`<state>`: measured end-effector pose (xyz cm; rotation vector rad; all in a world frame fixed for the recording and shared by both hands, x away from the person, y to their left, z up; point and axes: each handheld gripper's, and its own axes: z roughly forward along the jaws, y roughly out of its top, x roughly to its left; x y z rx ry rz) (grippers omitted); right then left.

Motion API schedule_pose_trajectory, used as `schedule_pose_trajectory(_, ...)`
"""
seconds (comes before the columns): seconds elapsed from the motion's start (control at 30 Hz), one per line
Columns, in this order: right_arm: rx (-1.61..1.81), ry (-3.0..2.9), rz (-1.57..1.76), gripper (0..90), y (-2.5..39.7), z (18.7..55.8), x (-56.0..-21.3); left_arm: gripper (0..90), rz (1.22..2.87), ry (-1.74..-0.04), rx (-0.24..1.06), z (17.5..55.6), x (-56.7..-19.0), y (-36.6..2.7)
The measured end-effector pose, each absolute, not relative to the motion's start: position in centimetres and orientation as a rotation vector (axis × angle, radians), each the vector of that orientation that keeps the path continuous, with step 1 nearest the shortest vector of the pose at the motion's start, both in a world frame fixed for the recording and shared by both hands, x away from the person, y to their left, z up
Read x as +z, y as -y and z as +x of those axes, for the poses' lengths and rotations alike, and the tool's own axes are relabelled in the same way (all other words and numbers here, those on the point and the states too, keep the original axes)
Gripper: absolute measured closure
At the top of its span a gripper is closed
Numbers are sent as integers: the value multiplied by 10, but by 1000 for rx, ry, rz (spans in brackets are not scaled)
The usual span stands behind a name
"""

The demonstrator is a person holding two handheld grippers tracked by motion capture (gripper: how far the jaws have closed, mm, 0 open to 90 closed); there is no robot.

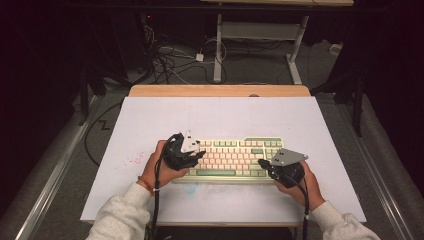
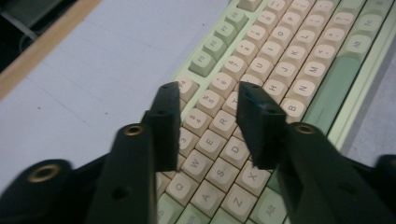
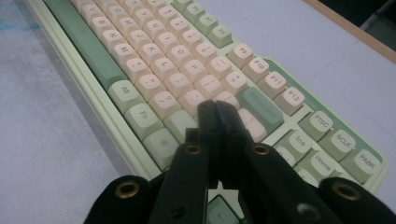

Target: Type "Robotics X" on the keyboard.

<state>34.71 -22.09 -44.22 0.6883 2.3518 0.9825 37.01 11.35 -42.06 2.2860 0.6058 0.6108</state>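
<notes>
Two black grippers hover over the pale green keyboard with cream keys (image 1: 231,158), lying crosswise: left gripper (image 2: 210,100) spread above its letter keys, right gripper (image 3: 216,108) closed near Enter.

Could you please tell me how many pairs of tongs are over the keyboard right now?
2. The left tongs hover open over the left end of the keyboard, above the letter keys. The right tongs are shut over its right end, near the Enter key.

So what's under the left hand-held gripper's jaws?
Under the open left hand-held gripper lie the keyboard's letter keys; R, E, W and D show between the jaws. The keys directly beneath each jaw are covered, so whether the tips touch them can't be told.
</notes>
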Motion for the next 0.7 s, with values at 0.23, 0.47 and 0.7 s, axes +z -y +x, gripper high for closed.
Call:
schedule_pose_trajectory(0.23, 1002, -2337, 683, 900, 223, 344, -436, 269, 2217, -614, 688, 353, -428, -132)
schedule_pose_trajectory(0.47, 1009, -2332, 682, 900, 223, 343, -433, 207, 2186, -610, 708, 341, -436, -146)
schedule_pose_trajectory(0.7, 1009, -2337, 675, 900, 221, 344, -433, 181, 2215, -629, 714, 329, -447, -157)
